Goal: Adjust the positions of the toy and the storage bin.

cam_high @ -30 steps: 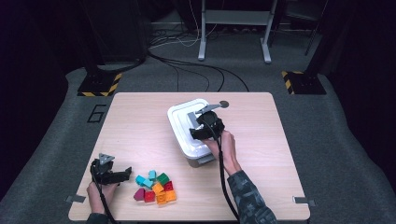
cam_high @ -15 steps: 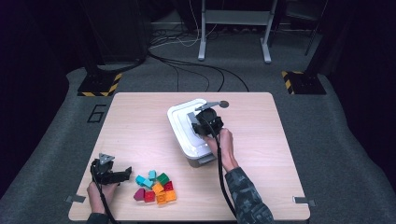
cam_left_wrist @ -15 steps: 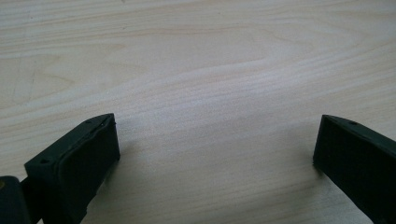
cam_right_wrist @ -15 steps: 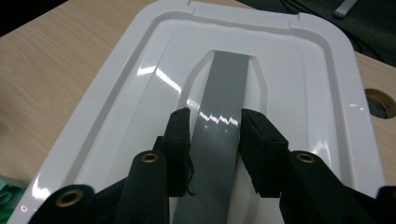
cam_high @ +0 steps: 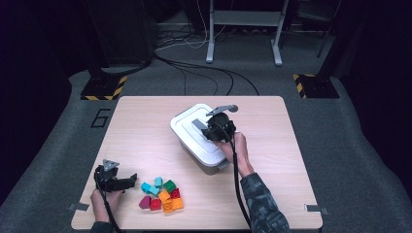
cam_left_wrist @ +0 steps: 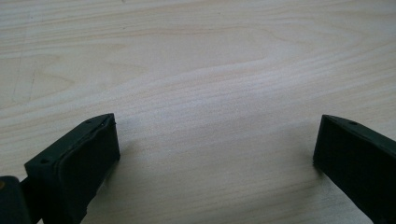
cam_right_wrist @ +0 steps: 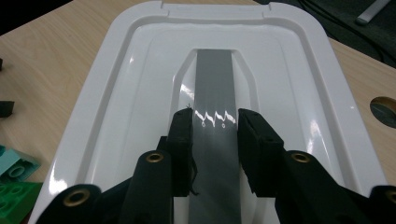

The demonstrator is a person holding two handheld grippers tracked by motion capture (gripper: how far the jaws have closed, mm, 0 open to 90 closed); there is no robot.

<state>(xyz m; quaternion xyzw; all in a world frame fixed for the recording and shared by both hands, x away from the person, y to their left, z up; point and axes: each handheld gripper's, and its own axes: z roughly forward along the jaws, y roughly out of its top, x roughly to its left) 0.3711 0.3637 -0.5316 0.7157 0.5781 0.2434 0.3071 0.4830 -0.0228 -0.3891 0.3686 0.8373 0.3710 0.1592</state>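
A white lidded box (cam_high: 204,155) stands mid-table. Its lid (cam_right_wrist: 140,84) has a grey handle strip (cam_right_wrist: 214,79) down the middle. My right gripper (cam_right_wrist: 214,116) sits on top of the lid (cam_high: 187,128); its jaws have just been closing and their pads press on either side of the grey handle. My left gripper (cam_high: 127,180) rests low at the table's near left, left of a pile of coloured blocks (cam_high: 160,194). In the left gripper view the left gripper (cam_left_wrist: 217,126) stands wide open over bare wood with nothing between its jaws.
The wooden table (cam_high: 145,126) has a round hole (cam_right_wrist: 384,111) near the box's far side. Green and teal blocks (cam_right_wrist: 16,186) lie just left of the box. Dark floor, cables and stand legs (cam_high: 243,34) lie beyond the far edge.
The right gripper has shifted a little on the lid, settling over the grey handle. The left gripper and the blocks have stayed in place.
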